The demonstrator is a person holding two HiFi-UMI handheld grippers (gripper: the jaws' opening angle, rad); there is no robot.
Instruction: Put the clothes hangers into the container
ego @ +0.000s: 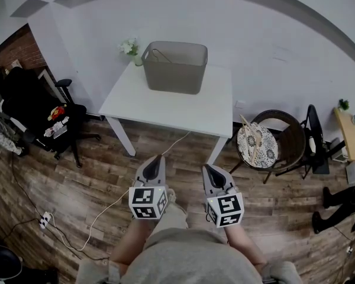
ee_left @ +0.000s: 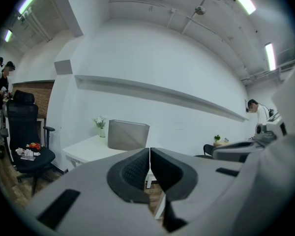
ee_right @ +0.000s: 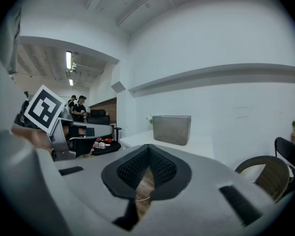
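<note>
standing back from the grey container, you hold left gripper and right gripper shut, empty; nudging what look like wooden hangers on the wicker chair closed-jawed could topple them.

Left gripper and right gripper level, fingers pressed together.

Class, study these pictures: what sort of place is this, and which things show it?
Probably an office or workroom: a black office chair, a white table bearing a grey container, and strip lights on the ceiling.
</note>
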